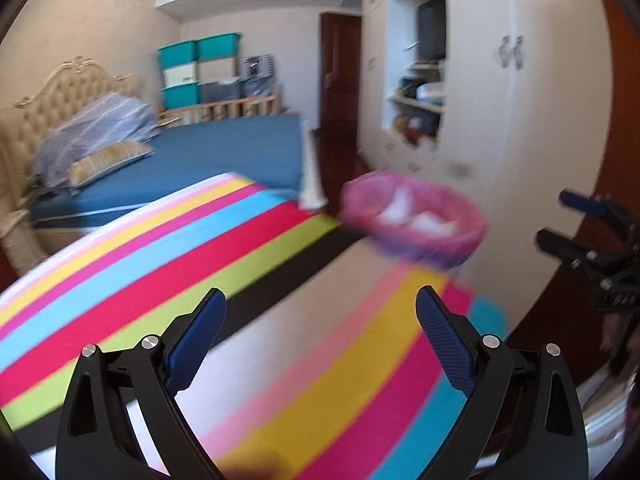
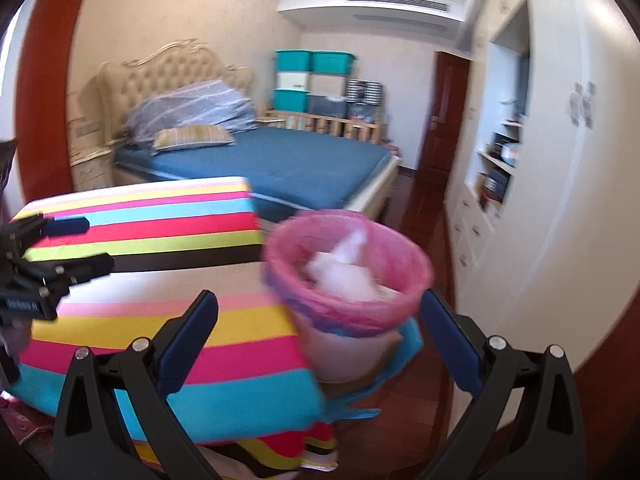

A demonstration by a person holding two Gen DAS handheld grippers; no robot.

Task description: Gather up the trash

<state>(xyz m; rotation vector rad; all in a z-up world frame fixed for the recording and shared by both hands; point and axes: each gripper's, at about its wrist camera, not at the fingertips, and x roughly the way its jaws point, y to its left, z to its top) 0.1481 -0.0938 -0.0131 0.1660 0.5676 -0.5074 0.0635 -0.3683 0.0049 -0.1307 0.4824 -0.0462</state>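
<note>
A small bin with a pink bag liner (image 1: pixel 414 220) (image 2: pixel 348 280) stands at the far right corner of the striped table (image 1: pixel 200 280) (image 2: pixel 160 332). White crumpled trash (image 1: pixel 412 212) (image 2: pixel 344 272) lies inside it. My left gripper (image 1: pixel 322 312) is open and empty above the table, short of the bin. My right gripper (image 2: pixel 320 324) is open and empty, with the bin just ahead between its fingers. Each gripper also shows in the other's view: the right one (image 1: pixel 576 220) and the left one (image 2: pixel 84 240).
A bed with a blue sheet (image 1: pixel 224 156) (image 2: pixel 280 160) and pillows lies beyond the table. A white wardrobe with open shelves (image 1: pixel 420 92) (image 2: pixel 504 148) lines the right wall. Dark wood floor (image 2: pixel 420 216) runs between them. Teal storage boxes (image 2: pixel 312 76) stand at the far wall.
</note>
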